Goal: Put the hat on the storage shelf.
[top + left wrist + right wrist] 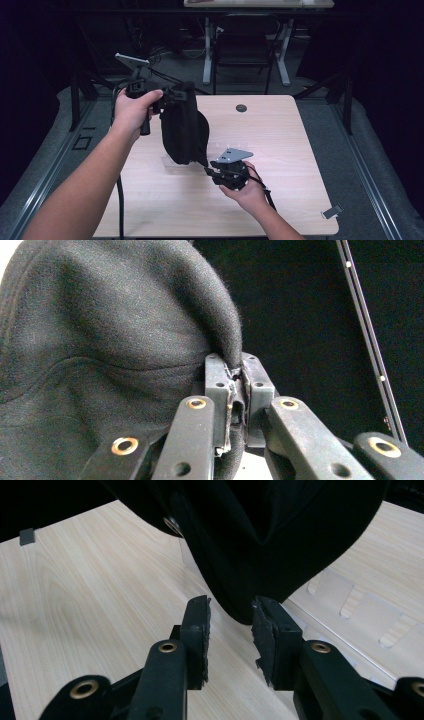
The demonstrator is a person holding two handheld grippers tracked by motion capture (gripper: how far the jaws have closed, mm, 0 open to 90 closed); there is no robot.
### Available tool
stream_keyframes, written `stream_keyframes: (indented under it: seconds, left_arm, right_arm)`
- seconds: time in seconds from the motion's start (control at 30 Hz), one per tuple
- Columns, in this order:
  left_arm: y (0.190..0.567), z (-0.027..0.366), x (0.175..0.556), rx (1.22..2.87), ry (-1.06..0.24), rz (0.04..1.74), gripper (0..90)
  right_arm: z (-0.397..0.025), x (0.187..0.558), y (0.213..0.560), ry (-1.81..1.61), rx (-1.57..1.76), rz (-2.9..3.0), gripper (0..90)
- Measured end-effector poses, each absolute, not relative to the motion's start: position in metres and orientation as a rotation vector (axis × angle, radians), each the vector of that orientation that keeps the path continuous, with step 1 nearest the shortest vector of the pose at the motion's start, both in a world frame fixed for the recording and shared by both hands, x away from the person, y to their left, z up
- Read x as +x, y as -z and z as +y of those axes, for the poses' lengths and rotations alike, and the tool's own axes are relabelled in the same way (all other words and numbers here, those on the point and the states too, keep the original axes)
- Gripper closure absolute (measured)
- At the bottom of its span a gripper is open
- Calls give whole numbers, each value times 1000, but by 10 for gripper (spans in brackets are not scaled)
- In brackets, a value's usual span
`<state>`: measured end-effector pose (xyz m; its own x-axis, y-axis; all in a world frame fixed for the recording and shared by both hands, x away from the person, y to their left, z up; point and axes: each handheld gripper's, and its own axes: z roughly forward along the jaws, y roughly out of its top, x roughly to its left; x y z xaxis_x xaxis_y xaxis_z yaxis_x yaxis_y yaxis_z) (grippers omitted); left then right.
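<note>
Overhead, black cloth (pixel 182 127) hangs above pale wooden table (pixel 280 135).

the cloth bag (pixel 184 127) hangs above the worktop (pixel 280 150), over its left half, with its lowest corner just above the surface. the left tongs (pixel 172 95) sit at the bag's top edge, to its upper left, clamped on a fold of that edge (pixel 227 347), while the right tongs (pixel 209 171) lie just right of and below the bag's lowest corner (pixel 245 612), which hangs between their parted jaws. a round hole (pixel 241 108) lies in the worktop behind and to the right of the bag, and a small clip (pixel 332 212) lies at the worktop's near right corner, well apart from the bag.
</note>
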<state>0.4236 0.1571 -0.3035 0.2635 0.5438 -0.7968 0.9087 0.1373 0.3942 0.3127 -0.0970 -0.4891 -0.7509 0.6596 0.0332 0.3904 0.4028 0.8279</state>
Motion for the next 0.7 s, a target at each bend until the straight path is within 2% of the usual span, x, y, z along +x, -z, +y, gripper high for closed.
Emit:
stream_keyframes:
  seconds: [0.37, 0.7]
  left_arm:
    - [303, 150, 424, 1539, 454, 1397, 849]
    - [302, 145, 422, 1546, 453, 1398, 849]
  right_arm:
    - [-86, 317, 483, -1280, 901, 2355, 680]
    - [-78, 320, 482, -1250, 886, 2355, 762]
